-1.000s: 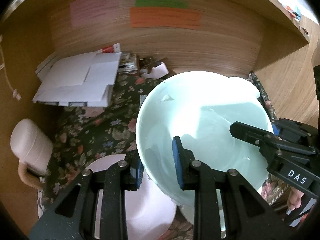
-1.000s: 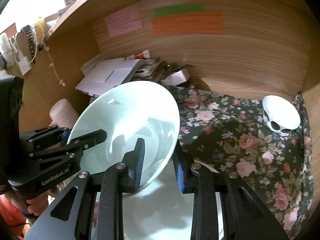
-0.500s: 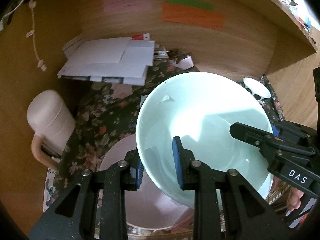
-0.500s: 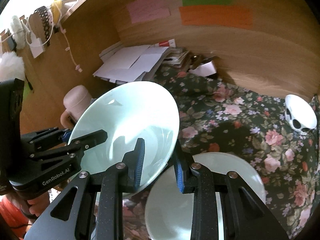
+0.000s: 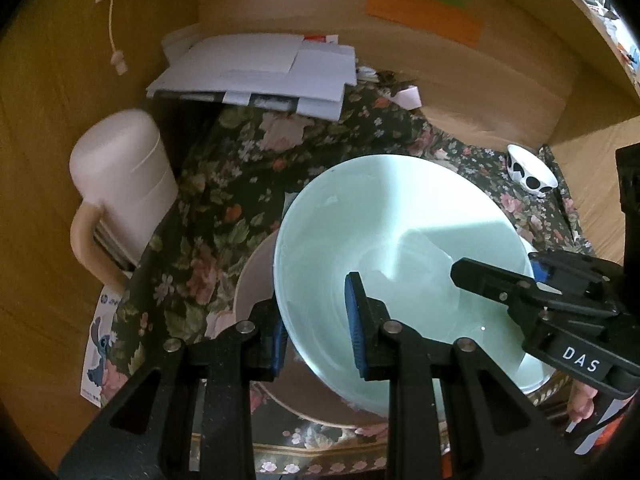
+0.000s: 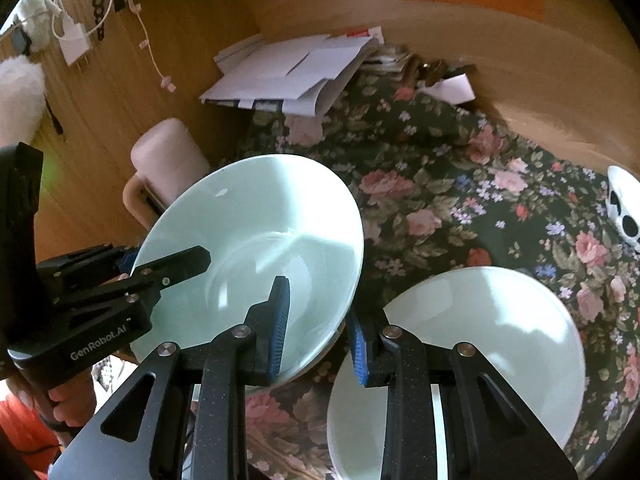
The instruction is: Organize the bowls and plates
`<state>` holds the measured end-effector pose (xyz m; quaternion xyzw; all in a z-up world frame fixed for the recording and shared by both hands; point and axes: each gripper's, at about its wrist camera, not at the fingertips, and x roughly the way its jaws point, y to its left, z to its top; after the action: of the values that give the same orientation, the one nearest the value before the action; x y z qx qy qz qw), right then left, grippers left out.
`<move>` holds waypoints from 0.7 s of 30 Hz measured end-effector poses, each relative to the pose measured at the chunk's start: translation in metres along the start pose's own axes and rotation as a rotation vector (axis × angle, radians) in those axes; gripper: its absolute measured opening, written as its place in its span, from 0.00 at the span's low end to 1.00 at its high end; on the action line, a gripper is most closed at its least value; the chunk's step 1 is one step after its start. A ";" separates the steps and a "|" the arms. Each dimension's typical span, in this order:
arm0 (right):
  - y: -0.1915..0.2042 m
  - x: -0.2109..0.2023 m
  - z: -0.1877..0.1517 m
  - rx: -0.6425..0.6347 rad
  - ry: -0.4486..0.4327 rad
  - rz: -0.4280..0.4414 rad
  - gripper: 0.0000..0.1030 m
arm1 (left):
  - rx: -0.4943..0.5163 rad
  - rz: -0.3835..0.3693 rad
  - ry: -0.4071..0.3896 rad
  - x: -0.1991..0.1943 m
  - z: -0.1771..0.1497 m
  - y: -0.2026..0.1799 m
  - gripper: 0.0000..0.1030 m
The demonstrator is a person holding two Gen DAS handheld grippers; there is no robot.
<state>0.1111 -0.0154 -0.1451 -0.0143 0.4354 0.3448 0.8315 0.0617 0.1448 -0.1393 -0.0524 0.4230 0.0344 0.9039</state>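
A pale green bowl [image 5: 400,240] is held in the air by both grippers. My left gripper [image 5: 316,332] is shut on its near-left rim. My right gripper [image 6: 316,336] is shut on the opposite rim of the bowl [image 6: 256,240]. Below the bowl in the left wrist view lies a pinkish-white plate [image 5: 256,280], mostly hidden. In the right wrist view a pale green plate [image 6: 480,344] lies on the floral cloth [image 6: 460,200] to the right of the bowl. A small white bowl with black spots [image 5: 530,170] sits far right.
A pink mug [image 5: 120,184] with a handle stands at the left by the wooden wall. A stack of white papers [image 5: 260,72] lies at the back. Wooden walls [image 5: 480,92] close in the back and both sides. A sticker card [image 5: 100,344] lies at front left.
Both grippers have lifted the green bowl up and drawn it back and to the left. The green plate that was under it now lies uncovered to the right.
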 end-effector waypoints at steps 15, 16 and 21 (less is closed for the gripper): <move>0.007 0.020 -0.005 -0.027 0.063 0.014 0.25 | -0.033 -0.002 0.052 0.017 -0.011 0.019 0.24; 0.007 0.020 -0.004 -0.029 0.064 0.014 0.26 | -0.033 0.001 0.049 0.018 -0.011 0.020 0.24; 0.008 0.020 -0.003 -0.033 0.067 0.014 0.27 | -0.047 -0.007 0.046 0.018 -0.009 0.025 0.24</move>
<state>0.1124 0.0009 -0.1593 -0.0363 0.4573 0.3568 0.8138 0.0638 0.1691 -0.1609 -0.0757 0.4424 0.0399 0.8927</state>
